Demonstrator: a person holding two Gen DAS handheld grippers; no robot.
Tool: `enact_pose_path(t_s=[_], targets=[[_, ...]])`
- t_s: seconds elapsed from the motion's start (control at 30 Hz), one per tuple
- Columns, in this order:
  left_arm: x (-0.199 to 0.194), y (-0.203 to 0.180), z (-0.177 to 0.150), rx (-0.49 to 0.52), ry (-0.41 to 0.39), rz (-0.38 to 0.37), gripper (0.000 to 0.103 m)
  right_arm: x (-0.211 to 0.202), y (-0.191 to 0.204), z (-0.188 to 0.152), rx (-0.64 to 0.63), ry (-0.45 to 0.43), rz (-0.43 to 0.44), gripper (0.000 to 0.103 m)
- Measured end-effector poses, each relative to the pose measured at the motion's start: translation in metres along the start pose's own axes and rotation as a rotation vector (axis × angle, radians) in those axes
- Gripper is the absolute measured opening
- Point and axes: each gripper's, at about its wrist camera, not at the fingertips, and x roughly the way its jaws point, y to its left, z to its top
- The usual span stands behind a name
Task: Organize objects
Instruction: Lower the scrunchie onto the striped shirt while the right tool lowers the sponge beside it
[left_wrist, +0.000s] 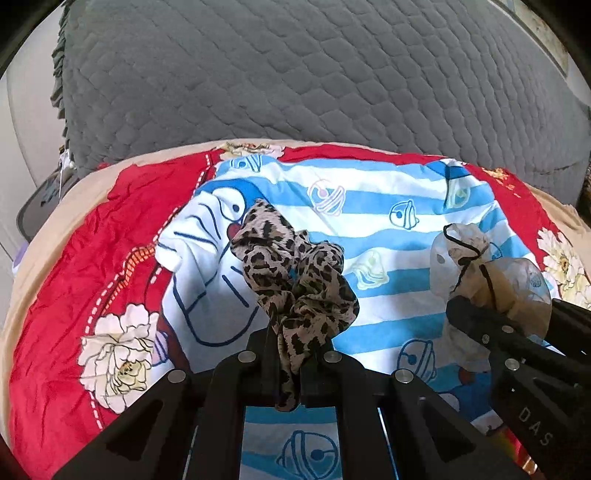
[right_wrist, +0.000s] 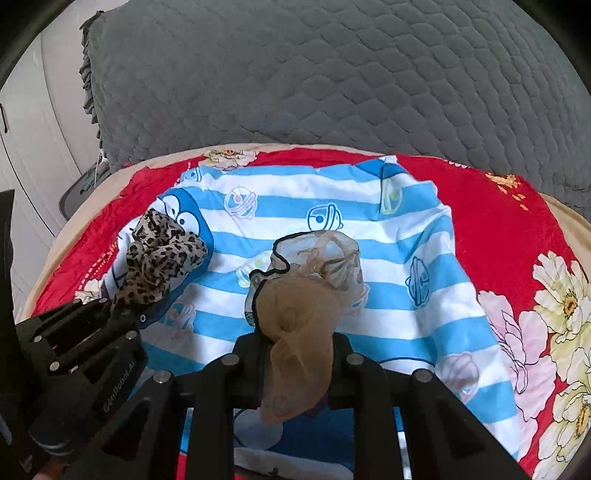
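A leopard-print scarf (left_wrist: 295, 280) hung bunched above the blue-striped cartoon cloth (left_wrist: 388, 206), pinched in the closed left gripper (left_wrist: 290, 354). Beside it, the right gripper (right_wrist: 295, 343) was clamped on a sheer tan stocking (right_wrist: 299, 317) over the same cloth.

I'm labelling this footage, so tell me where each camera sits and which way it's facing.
Left wrist: sits on the left hand-held gripper, looking down along its fingers at the leopard-print cloth it clamps; the right hand-held gripper shows at right.
Right wrist: sits on the right hand-held gripper, looking down at the sheer tan cloth it clamps; the left hand-held gripper shows at left.
Shared: both cloths, the blue-striped cartoon fabric, the red floral sheet, the grey quilted cover.
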Motion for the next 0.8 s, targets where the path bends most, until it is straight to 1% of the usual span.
enact_pose_path(t_s=[0.2,0.4,0.8], targets=[[0.012,-0.002,-0.005,0.013,0.019,0.009,0.006,0.016,0.002,0.003,0.001,0.032,-0.006,0.022],[0.018,-0.004,-0.009,0.009,0.026,0.01,0.006,0.029,0.002,-0.003,0.005,0.061,-0.012,0.022],[0.026,-0.007,-0.009,0.018,0.046,0.017,0.008,0.032,0.0,-0.008,0.003,0.065,-0.011,0.024]])
